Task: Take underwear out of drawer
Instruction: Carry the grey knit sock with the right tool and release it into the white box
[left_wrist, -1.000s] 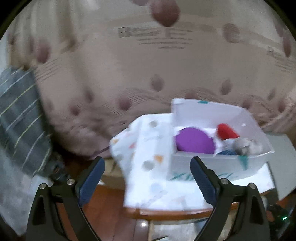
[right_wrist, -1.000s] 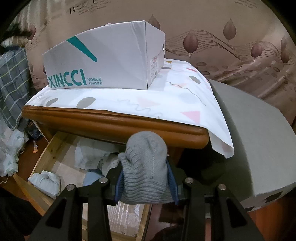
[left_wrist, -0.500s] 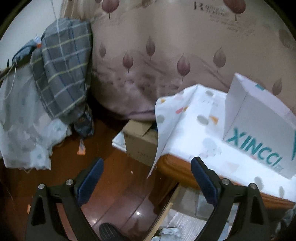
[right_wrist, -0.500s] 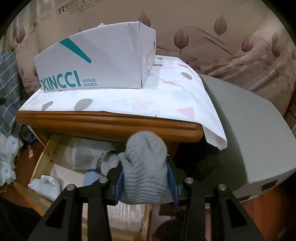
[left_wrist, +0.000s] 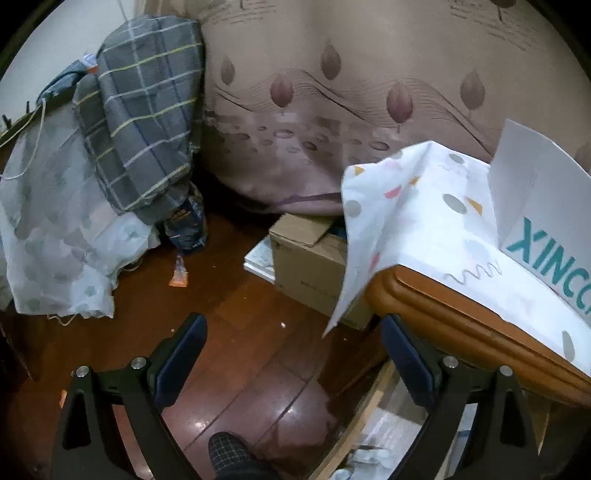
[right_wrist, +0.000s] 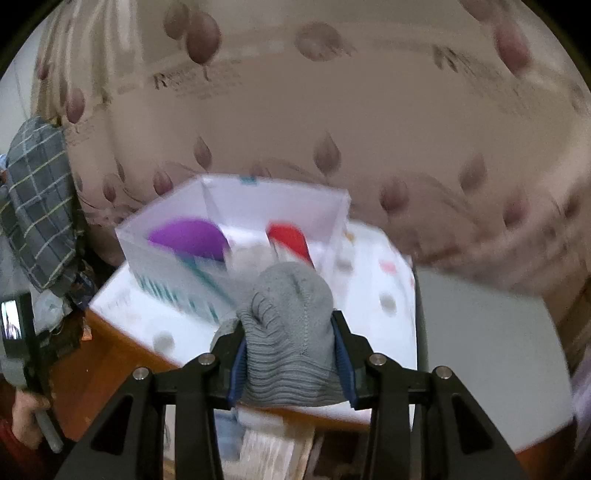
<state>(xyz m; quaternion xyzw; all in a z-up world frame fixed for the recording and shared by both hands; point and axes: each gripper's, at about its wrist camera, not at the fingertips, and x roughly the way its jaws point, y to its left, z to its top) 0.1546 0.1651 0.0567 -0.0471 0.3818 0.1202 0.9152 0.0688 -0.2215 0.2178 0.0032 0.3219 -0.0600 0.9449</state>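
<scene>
Above white shoebox (right_wrist: 236, 206), right gripper (right_wrist: 291, 354) clenched on grey underwear (right_wrist: 291, 332); left gripper (left_wrist: 291, 354) released, empty

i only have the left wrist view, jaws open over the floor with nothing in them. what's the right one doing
Observer: The right gripper is shut on a rolled grey knit garment.
Operator: where is it, down by the drawer
Observer: No, it is above the cloth-covered tabletop, looking into the open white shoe box.
Operator: anything in the box
Observer: A purple item on the left and a red one on the right; the picture is blurred, so I can't tell what they are.
</scene>
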